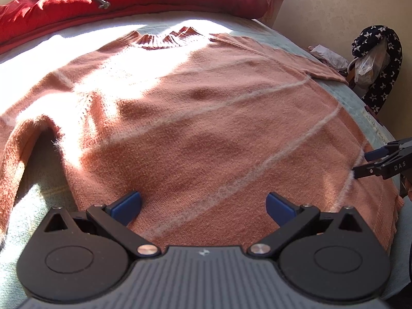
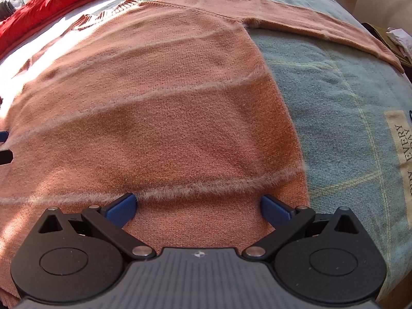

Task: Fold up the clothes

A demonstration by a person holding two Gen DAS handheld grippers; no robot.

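"DAS" marks the right claw point(image 1: 360, 163); "EVERY" on the blanket label point(image 2: 401, 152).

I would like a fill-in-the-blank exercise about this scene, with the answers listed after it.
1. The salmon-pink knitted sweater with thin pale stripes lies ____ on the light blue checked blanket.
2. The jaws of the left gripper and of the right gripper are both ____.
3. Beyond the sweater's ribbed collar lies a ____ quilt.
4. The sweater's long sleeve is stretched out, not yet ____.

Answers: flat; open; red; folded
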